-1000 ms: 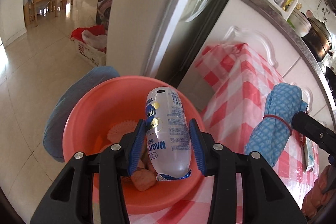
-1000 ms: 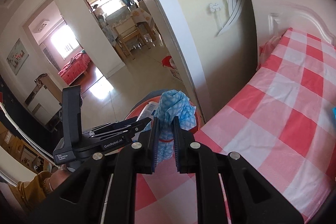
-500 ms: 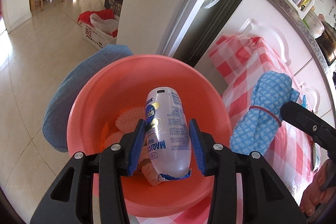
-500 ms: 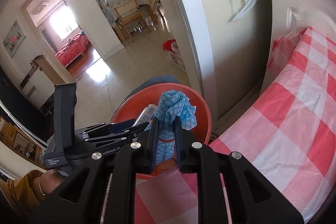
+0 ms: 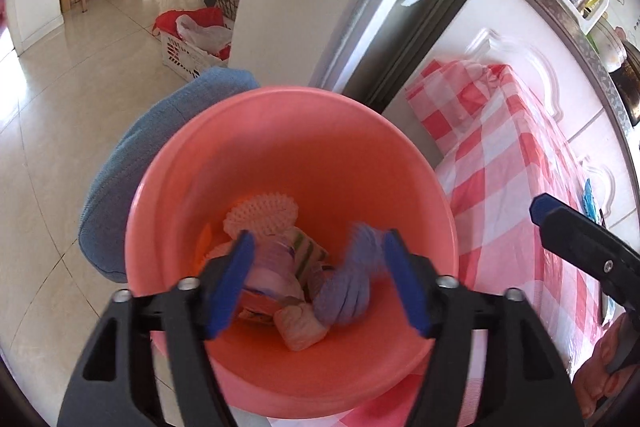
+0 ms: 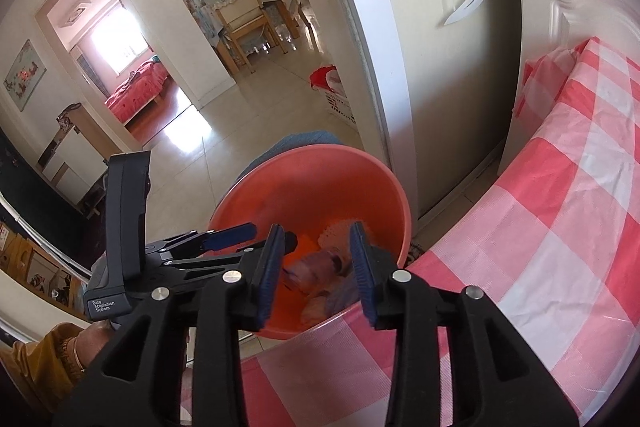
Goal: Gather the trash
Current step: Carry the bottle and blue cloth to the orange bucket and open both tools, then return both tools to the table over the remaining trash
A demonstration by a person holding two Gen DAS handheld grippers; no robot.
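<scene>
Pink basin: both claws above it are opening, empty. Left gripper is releasing the bottle; right gripper, apparently, the blurred blue cloth. Both are landing inside.

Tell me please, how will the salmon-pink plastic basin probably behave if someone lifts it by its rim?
The salmon-pink plastic basin looks thin-walled and holds only a few small scraps, so it is probably light. It sits at the edge of the red-and-white checked tablecloth, so a one-sided lift may tip it. Its smooth, glossy rim could slip between jaws.
</scene>
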